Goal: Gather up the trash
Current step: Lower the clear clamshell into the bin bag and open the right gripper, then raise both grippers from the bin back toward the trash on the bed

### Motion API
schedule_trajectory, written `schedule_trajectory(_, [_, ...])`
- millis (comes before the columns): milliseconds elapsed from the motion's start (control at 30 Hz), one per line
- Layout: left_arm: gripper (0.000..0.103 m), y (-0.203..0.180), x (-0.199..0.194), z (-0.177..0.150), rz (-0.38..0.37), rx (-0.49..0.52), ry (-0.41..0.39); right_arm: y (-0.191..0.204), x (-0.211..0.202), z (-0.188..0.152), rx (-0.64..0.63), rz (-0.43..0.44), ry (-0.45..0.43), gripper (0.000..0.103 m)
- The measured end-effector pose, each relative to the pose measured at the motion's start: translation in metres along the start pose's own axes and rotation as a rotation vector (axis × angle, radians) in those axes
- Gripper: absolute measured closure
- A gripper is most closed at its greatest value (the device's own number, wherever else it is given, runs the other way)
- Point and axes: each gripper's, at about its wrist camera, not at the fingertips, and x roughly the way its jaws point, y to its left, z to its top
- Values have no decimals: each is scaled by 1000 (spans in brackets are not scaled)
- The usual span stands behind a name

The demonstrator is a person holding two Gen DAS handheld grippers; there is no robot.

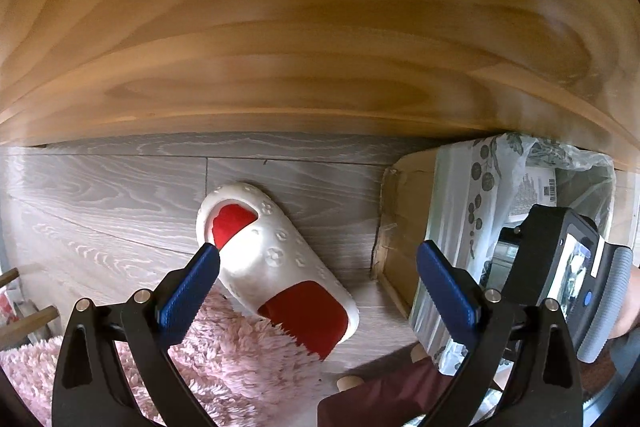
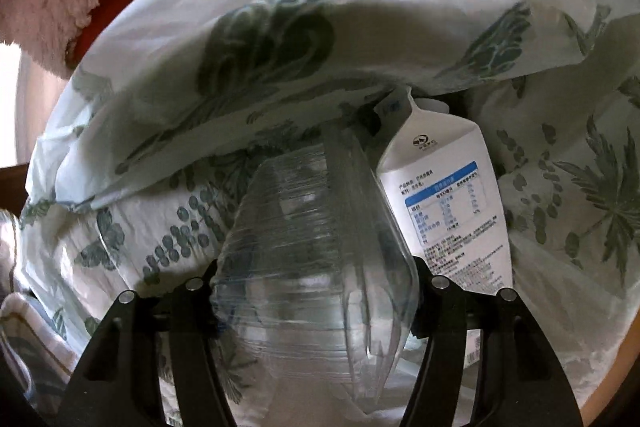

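Clear, ribbed plastic fills the middle of the right wrist view: a crumpled transparent plastic container sits between the jaws of the right gripper, which pinch it by its sides so that it hangs nose-down over the open mouth of a trash bag. The pads themselves are hidden behind the plastic, but the container bulges out against both jaw arms, so I judge it gripped rather than loose. Just beside it, touching its right flank, a white milk carton with a blue nutrition panel already lies inside the bag, leaning against the leaf-printed lining. The bag is white with grey-green leaves and drapes over the rim of a bin, which keeps the opening wide for a drop from above. From the left wrist view that bin stands on the grey wood-grain floor at the right, tucked partly under the edge of a pale wooden surface, with the right gripper's body poised over it. The left gripper points down with its blue-padded jaws spread and nothing between them, idle above a white slipper with a red insole, which rests partly on a pink shaggy rug. Releasing the container into the bag looks like the step in hand.
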Motion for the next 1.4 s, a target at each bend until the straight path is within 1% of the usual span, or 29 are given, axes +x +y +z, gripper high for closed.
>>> schedule_trajectory(67, [8, -1, 0, 0, -3, 2, 1, -7, -1, -1, 33, 27, -12, 37])
schedule_trajectory(133, [8, -1, 1, 0, -7, 3, 4, -17, -8, 0, 59, 54, -31, 36])
schedule_trajectory(233, [8, -1, 0, 0, -11, 3, 6, -27, -13, -2, 96, 81, -47, 35])
schedule_trajectory(400, [8, -1, 0, -1, -15, 3, 4, -38, -22, -8, 132, 103, -66, 35])
schedule_trajectory(600, [8, -5, -3, -1, -22, 21, -1, -40, -35, -16, 146, 94, -87, 35])
schedule_trajectory(633, [8, -6, -4, -1, -23, 21, -2, -39, -40, -21, 148, 93, -93, 35])
schedule_trajectory(700, [8, -6, -5, -1, -26, 23, -7, -35, -47, -25, 154, 88, -105, 30])
schedule_trajectory(733, [8, -6, -6, -2, -27, 24, -9, -35, -51, -26, 158, 82, -110, 28])
schedule_trajectory(800, [8, -7, -8, -3, -33, 27, -13, -31, -59, -31, 163, 65, -120, 27])
schedule_trajectory(867, [8, -7, -8, -4, -38, 31, -12, -31, -69, -35, 176, 41, -122, 20])
schedule_trajectory(900, [8, -7, -8, -5, -40, 32, -12, -33, -73, -38, 187, 29, -122, 18])
schedule_trajectory(1000, [8, -7, -12, -6, -50, 36, -21, -37, -87, -45, 233, -20, -132, 18])
schedule_trajectory(1033, [8, -7, -14, -7, -53, 39, -27, -35, -97, -48, 255, -40, -136, 18])
schedule_trajectory(1067, [8, -8, -15, -8, -55, 42, -31, -36, -101, -51, 276, -62, -139, 14])
schedule_trajectory(1133, [8, -10, -18, -9, -64, 48, -37, -39, -112, -59, 319, -95, -156, 13])
schedule_trajectory(1267, [8, -14, -27, -13, -76, 69, -64, -28, -120, -68, 372, -142, -180, 13])
schedule_trajectory(1300, [8, -15, -29, -13, -81, 73, -68, -27, -123, -71, 382, -156, -186, 11])
schedule_trajectory(1333, [8, -16, -30, -14, -86, 75, -73, -22, -119, -67, 391, -171, -190, 8])
schedule_trajectory(1400, [8, -17, -35, -16, -99, 82, -87, -18, -123, -73, 415, -195, -204, 8])
